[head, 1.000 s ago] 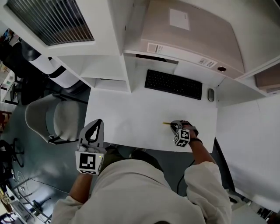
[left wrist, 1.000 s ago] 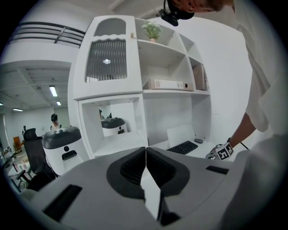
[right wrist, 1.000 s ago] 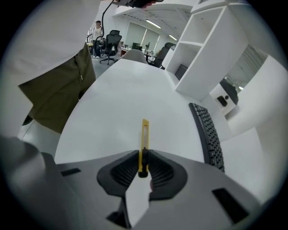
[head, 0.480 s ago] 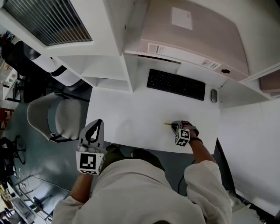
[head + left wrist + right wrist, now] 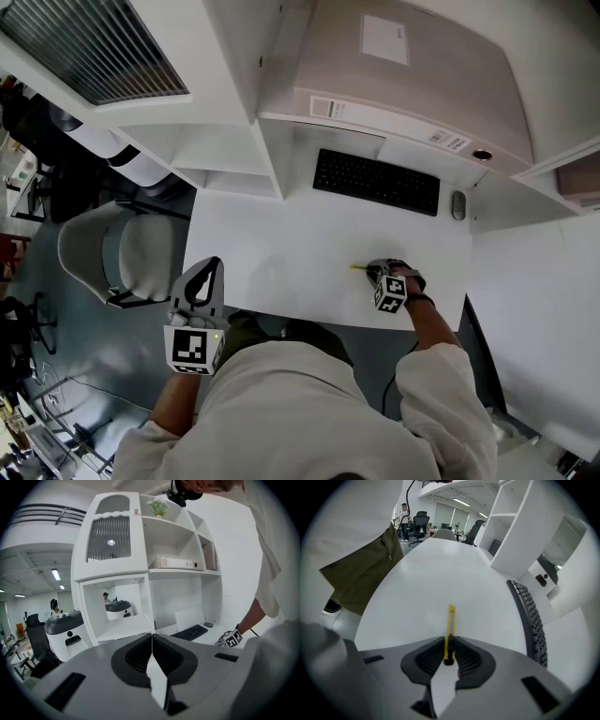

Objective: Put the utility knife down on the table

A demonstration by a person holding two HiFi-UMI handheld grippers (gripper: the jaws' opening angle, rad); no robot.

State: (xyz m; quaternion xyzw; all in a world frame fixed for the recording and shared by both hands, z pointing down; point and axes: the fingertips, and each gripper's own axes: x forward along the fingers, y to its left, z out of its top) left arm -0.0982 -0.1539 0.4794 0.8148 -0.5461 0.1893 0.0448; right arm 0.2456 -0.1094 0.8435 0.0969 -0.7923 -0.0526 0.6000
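Two grippers are showing from above, one in each hand of a person who is leaning over a white table [image 5: 281, 239]. The right gripper [image 5: 373, 270] is pointing steeply down near the front edge of the table. Its jaws are clamping the black rear end of a yellow utility knife [image 5: 450, 623], and the yellow body is sticking out ahead over the bare surface. From the head view the utility knife [image 5: 358, 266] is lying low above the table, but whether its tip is touching cannot be told. The left gripper [image 5: 152, 641] is hanging off the table's left front corner with its jaws together on nothing.

Doing this step well probably means lowering the knife until its whole length is resting flat, then opening the jaws gently and lifting straight away, so that the knife is not flicking sideways or sliding toward the edge. The spot below is bare, well apart from the black keyboard [image 5: 375, 181] and the mouse [image 5: 457, 204] at the back.

No brand is showing. White labels [image 5: 326, 106] are sitting on a large beige box on the shelf, but their print is too small to read. Black and white square patterns are marking the cube on each gripper.
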